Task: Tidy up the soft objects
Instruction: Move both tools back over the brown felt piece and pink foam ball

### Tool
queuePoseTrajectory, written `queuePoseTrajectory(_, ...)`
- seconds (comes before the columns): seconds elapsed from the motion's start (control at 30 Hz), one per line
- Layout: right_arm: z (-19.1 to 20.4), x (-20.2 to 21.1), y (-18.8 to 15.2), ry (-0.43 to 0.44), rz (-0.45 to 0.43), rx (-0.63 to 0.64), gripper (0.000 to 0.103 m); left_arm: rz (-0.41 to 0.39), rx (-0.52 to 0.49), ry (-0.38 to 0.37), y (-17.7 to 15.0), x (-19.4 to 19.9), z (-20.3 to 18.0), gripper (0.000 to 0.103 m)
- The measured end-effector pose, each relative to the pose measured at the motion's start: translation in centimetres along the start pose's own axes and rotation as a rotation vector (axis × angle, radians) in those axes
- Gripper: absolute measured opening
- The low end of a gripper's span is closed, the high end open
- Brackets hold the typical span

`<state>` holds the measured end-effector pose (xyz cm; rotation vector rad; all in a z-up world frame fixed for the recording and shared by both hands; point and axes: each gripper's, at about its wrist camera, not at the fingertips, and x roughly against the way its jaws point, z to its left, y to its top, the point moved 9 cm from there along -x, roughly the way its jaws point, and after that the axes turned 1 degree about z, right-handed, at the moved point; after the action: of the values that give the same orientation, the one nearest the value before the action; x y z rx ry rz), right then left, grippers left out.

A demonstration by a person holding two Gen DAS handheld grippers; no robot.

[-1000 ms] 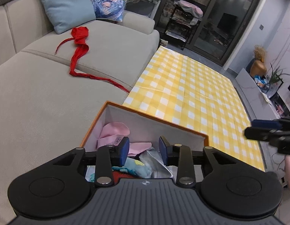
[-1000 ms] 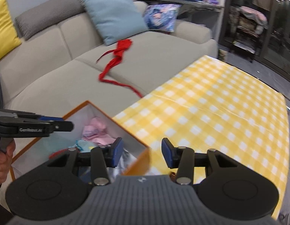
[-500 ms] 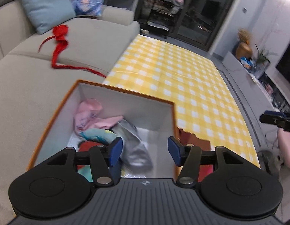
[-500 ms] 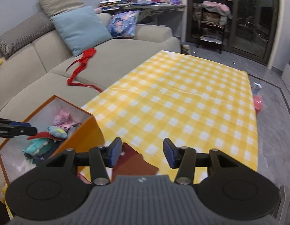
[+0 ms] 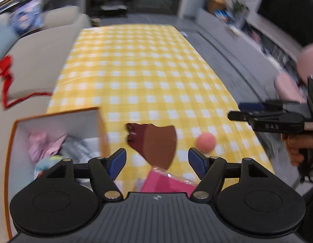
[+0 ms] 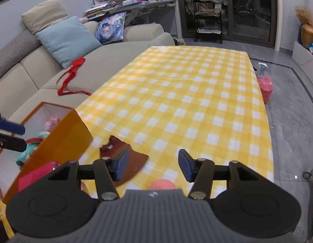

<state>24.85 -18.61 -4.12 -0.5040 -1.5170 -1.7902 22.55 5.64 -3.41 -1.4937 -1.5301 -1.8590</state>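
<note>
The left claw (image 5: 156,163) is opening, jaws wide and empty; the right claw (image 6: 153,165) is also opening, empty. The brown cloth piece (image 5: 154,143) lies on the desk (image 5: 146,77) just ahead of the left claw, long axis running toward it, ragged edge pointing away. The pink ball (image 5: 206,141) ahead-right could roll off if nudged. The orange box (image 5: 55,117) sits to the left.

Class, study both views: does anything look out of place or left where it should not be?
Yes. A red ribbon-like cloth lies strewn across the sofa seat, well apart from the orange box holding the other soft items. A pink ball also sits loose on the checked tablecloth.
</note>
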Motion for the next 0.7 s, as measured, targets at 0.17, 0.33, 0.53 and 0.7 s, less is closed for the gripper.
queuePoseTrajectory(0.17, -2.1, -0.2, -0.7, -0.028, 0.020, 0.011, 0.056, 0.167, -0.154, 0.041, 1.5, -4.8, -2.1, 0.082)
queuePoseTrajectory(0.33, -3.1, -0.5, -1.2, -0.025, 0.039, 0.032, 0.059, 0.256, -0.186, 0.051, 2.6, -8.8, -2.7, 0.082)
queuePoseTrajectory(0.53, -3.2, -1.8, -2.2, -0.001, 0.109, 0.066, 0.066, 0.329, -0.238, 0.069, 3.1, -12.3, -3.8, 0.082)
queuePoseTrajectory(0.7, -3.1, -3.4, -3.5, -0.005, 0.176, 0.139, 0.066, 0.388, -0.351, 0.108, 2.6, -15.4, -4.7, 0.084)
